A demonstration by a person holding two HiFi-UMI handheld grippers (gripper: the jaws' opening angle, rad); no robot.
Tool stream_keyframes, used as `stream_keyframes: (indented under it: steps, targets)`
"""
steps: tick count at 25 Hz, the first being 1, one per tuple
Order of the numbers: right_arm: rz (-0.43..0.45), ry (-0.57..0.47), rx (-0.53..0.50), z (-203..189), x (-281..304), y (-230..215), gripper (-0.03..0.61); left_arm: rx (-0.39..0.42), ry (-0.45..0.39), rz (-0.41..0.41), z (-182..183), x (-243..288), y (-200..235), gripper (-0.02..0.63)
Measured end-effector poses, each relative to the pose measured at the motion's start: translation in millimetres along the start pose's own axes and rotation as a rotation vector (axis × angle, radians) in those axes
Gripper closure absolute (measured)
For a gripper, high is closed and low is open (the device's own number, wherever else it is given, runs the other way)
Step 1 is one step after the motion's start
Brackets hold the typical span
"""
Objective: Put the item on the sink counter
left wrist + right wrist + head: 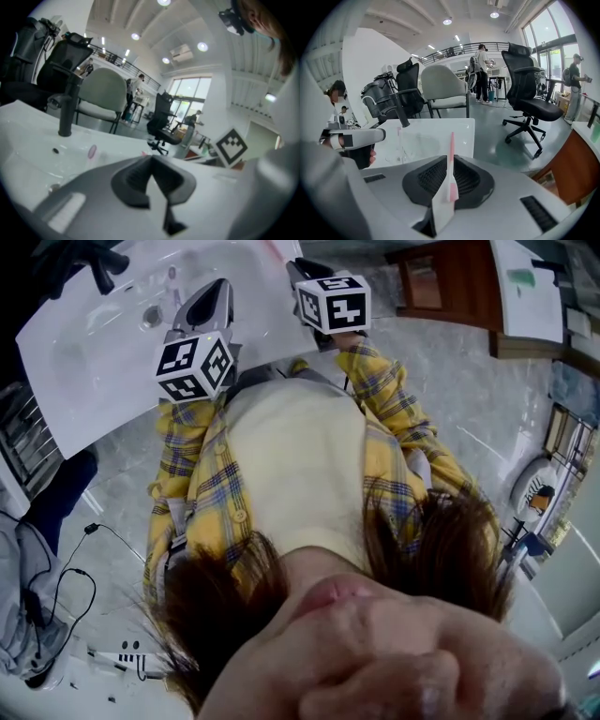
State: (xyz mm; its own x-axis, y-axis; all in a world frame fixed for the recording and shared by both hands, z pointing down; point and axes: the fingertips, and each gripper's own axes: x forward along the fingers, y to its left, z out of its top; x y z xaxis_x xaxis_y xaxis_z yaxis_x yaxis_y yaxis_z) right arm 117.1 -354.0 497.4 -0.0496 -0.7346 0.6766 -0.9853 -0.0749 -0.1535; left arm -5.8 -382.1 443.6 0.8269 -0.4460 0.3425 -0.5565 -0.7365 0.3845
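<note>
Pink-and-white, thin, edge-on: that's the item [451,159], pinched upright between your right gripper's [450,180] jaws. It's held short of the white sink counter [440,131], near its edge and not yet on it. Left gripper [151,176] has jaws together w/ nothing in them, low over the counter near the black faucet [68,105], prob. just keeping clear. Next, I'd judge: lower the right one to bare counter, then release.

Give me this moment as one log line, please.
left gripper: shut, empty | right gripper: shut on thin pink-and-white item, not yet placed | sink counter: ahead of both grippers
</note>
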Motion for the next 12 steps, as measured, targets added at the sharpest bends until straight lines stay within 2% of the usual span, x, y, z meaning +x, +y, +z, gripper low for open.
stream_keyframes:
  steps: [12]
  targets:
    - [0.092, -0.048, -0.010, -7, -37, 0, 0.543, 0.020, -0.031, 0.065, -3, -18, -26, 0.609]
